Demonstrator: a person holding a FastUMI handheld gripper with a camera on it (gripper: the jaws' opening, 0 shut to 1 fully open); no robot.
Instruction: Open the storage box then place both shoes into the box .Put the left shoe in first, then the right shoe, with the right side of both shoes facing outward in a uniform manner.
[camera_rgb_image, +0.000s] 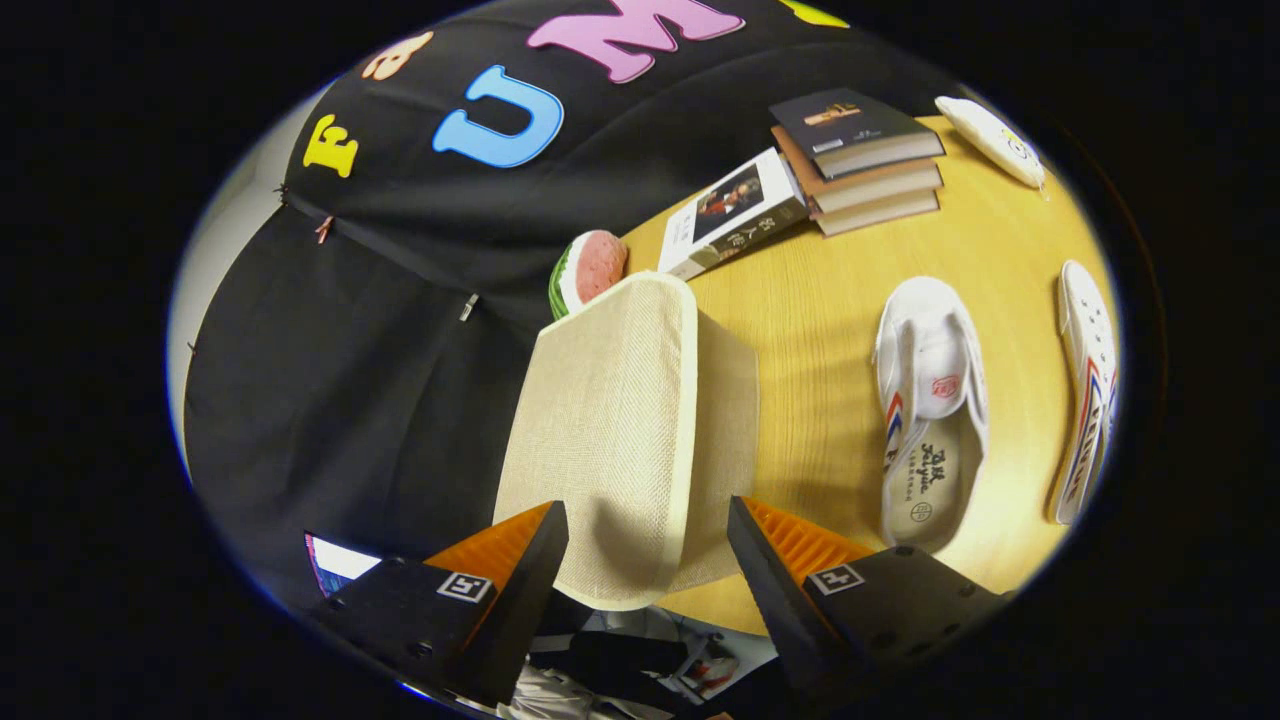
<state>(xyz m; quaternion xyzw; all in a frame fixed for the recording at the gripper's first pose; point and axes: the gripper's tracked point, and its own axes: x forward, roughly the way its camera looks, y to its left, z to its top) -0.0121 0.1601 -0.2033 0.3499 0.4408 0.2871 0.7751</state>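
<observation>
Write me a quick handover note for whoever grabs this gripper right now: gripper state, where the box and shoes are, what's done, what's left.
Gripper: open, fingers either side of the beige storage box, not pressing it; whether the lid is open yet I cannot tell.
Shoes: both white, on the wooden table beyond the box; nearer shoe sole down, far shoe on its side.
Done: no shoe placed.
Left: open the box, left shoe in first, then right, right sides outward.

Your gripper view was evenly and brightly lit from overhead. The storage box (625, 440) threw a soft shadow onto the table (820, 300). Fisheye bending curved everything near the rim. Focus stayed sharp mid-scene; the spread fingers (520, 570) looked slightly soft.
</observation>
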